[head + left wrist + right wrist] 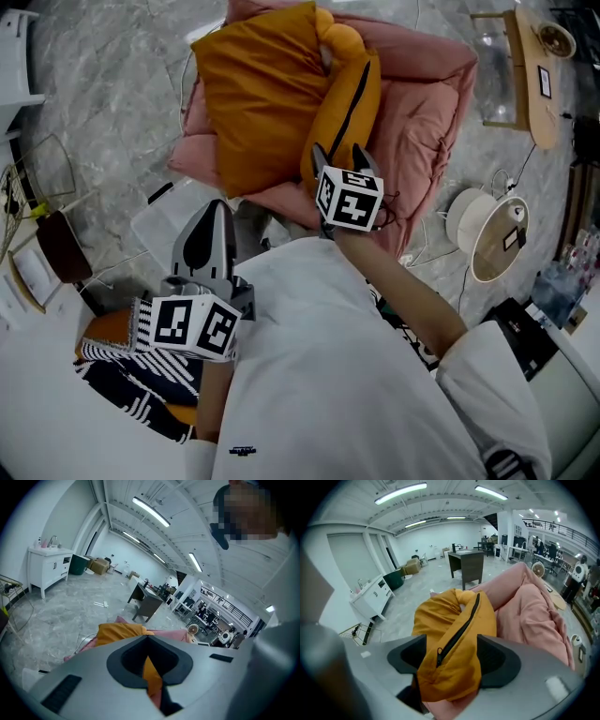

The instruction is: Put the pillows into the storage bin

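A soft pink storage bin lies on the marble floor ahead. Inside it, a large orange pillow lies flat, and a second orange pillow with a black zipper stands on edge beside it. My right gripper points down over the bin's near edge. Its jaws are wide apart, with the zippered pillow bulging between them. My left gripper hovers nearer me, left of the bin, shut and holding nothing. In the left gripper view, the pillows show beyond its closed tips.
A black-and-white striped cushion and an orange one lie at my lower left. A clear plastic sheet lies by the bin. A white fan and a wooden stand are on the right, with cables on the floor.
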A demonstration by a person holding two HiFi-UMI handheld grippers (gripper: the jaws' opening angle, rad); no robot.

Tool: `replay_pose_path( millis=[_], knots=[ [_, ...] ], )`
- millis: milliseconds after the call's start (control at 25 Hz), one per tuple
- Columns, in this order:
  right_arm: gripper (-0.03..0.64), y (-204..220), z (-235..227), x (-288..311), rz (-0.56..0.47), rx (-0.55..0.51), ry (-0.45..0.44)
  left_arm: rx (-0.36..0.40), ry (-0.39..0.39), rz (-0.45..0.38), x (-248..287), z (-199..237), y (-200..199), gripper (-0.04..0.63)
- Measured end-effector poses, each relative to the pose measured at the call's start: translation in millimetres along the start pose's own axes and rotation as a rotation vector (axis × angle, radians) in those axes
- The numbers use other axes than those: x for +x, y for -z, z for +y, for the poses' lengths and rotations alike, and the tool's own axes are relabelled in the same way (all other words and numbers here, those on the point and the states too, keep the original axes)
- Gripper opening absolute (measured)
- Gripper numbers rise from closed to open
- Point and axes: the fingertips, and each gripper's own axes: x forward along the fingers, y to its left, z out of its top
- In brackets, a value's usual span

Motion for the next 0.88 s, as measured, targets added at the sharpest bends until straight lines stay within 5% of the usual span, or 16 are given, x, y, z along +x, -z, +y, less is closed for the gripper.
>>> replay_pose_path(
  millis=[400,600,880],
  knots=[
    [0.306,29.0,-20.0,22.9,0.05,0.007,0.165,-0.01,-0.022,-0.02,-18.2,4.5,9.6,0.009],
    [0.183,37.0,-27.2,22.8,0.08,0.022,0.164,-0.017,-0.042,-0.052,-31.6,10.9,6.1,0.009],
    [0.166,23.4,-29.3,10.4,0.041,0.07,0.15,-0.015,-0.032,-0.069,-41.2,8.6,7.3,0.009]
  ],
)
